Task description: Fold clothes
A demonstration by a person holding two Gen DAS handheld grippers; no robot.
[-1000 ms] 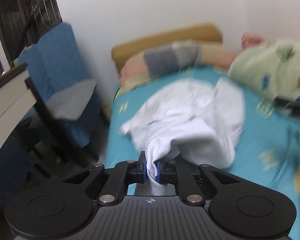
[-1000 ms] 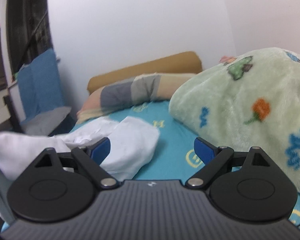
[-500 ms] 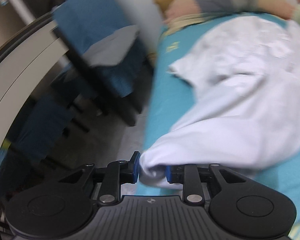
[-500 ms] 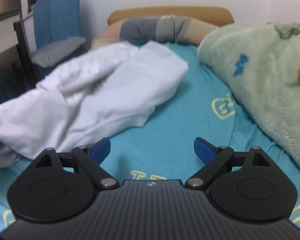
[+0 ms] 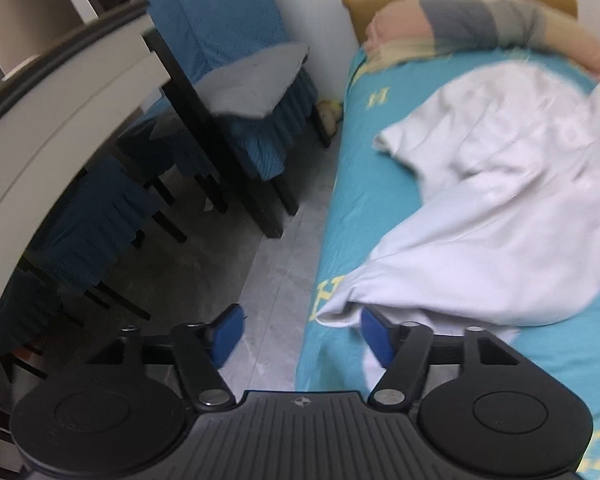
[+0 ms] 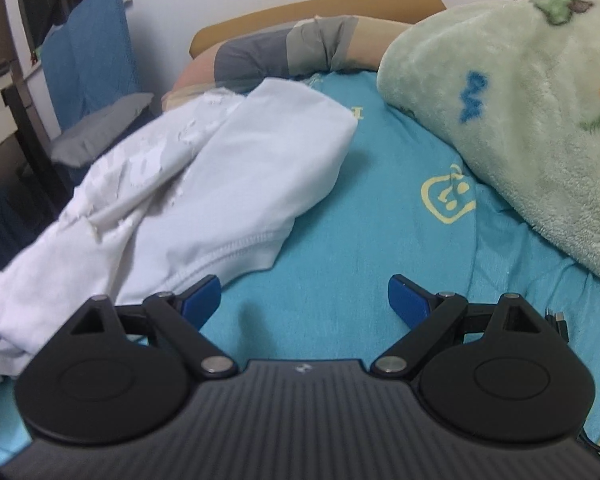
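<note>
Left gripper (image 5: 302, 336) released white garment (image 5: 496, 216), lying lengthwise toward pillow (image 5: 472, 28).

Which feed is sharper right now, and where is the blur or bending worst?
Right wrist view is sharper: hem stitching on the white garment reads clearly. Left wrist view is smeared on the pillow and the garment's far part, and fisheye bends the desk edge into an arc. No glare in either.
</note>
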